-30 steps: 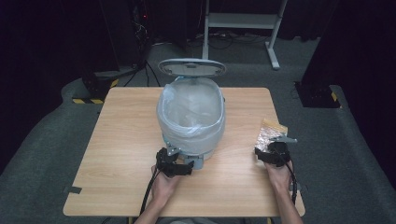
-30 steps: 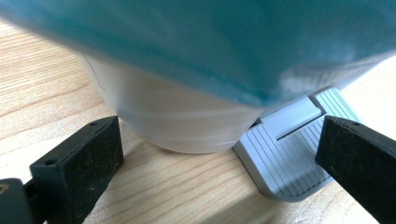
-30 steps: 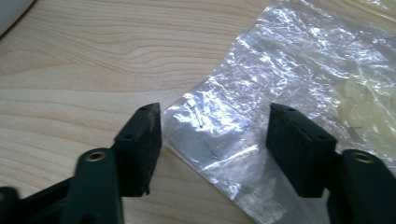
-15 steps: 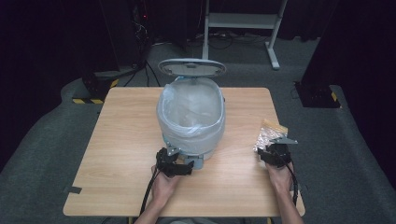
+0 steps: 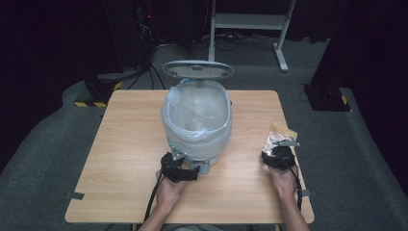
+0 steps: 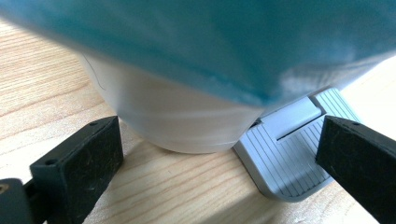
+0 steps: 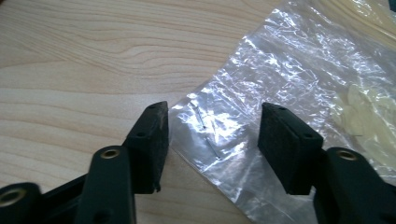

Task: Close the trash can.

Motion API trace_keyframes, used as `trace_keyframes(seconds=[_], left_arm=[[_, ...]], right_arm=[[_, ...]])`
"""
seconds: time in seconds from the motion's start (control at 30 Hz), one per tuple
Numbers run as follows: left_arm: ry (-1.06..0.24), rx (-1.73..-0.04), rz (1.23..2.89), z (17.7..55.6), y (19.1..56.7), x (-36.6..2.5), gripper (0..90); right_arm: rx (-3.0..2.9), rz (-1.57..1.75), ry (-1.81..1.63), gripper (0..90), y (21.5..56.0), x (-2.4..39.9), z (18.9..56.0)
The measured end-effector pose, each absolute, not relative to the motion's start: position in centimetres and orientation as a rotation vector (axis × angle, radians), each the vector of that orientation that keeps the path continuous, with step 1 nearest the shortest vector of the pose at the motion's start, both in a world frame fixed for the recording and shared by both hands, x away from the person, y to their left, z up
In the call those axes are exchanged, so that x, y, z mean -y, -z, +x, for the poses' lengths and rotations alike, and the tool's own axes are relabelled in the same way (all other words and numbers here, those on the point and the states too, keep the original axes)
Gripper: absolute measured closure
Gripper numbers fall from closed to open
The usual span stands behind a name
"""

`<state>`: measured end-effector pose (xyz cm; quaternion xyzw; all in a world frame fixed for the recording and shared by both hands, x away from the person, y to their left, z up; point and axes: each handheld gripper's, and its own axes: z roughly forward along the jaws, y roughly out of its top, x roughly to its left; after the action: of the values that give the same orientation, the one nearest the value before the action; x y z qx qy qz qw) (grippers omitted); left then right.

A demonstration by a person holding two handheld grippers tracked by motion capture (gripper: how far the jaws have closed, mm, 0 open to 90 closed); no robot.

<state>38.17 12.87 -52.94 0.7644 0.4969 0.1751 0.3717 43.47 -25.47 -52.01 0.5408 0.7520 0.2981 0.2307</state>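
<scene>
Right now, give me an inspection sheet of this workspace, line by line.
Surface: wooden table, bare wood.
Job's things: crinkled clear plastic bag near the right edge; pedal bin with liner, lid up.
Clutter: nothing seen.
Grippers: right gripper open, jaws just closing, bag corner between them, pads apart from it; left gripper open at the bin's base, by the grey pedal.
Cables: one trails from each gripper.
Surroundings: dark room, grey floor, white stand behind.

The pedal bin (image 5: 197,125) is white with a grey pedal (image 6: 289,154) and a pale blue liner (image 5: 195,113). The plastic bag (image 7: 280,93) is clear. The desk (image 5: 120,144) is light woodgrain.
</scene>
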Motion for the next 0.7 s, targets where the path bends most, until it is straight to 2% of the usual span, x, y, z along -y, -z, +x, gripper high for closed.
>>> trace_keyframes(seconds=[0.1, 0.13, 0.23, 0.27, 0.33, 0.37, 0.7], left_arm=[[-0.450, -1.273, 1.961, 38.17, 52.94, -12.88, 0.9], [-0.450, -1.273, 1.961, 38.17, 52.94, -12.88, 0.9], [-0.450, -1.273, 1.961, 38.16, 52.93, -12.88, 0.9], [-0.451, -1.273, 1.961, 38.16, 52.93, -12.87, 0.9], [-0.450, -1.273, 1.960, 38.16, 52.94, -12.87, 0.9], [-0.450, -1.273, 1.961, 38.16, 52.93, -12.87, 0.9], [-0.448, -1.274, 1.959, 38.17, 52.94, -12.87, 0.9]], right_arm=[[-2.061, 1.487, -0.818, 58.0, 51.94, 25.58, 43.47], [-2.061, 1.487, -0.818, 58.0, 51.94, 25.58, 43.47], [-2.056, 1.482, -0.818, 69.0, 51.94, 25.73, 43.49], [-2.057, 1.475, -0.813, 75.8, 51.93, 25.86, 43.53], [-2.057, 1.471, -0.815, 79.0, 51.94, 25.94, 43.55], [-2.056, 1.477, -0.812, 84.2, 51.92, 26.06, 43.54], [-2.074, 1.444, -0.794, 89.0, 51.85, 26.23, 43.65]])
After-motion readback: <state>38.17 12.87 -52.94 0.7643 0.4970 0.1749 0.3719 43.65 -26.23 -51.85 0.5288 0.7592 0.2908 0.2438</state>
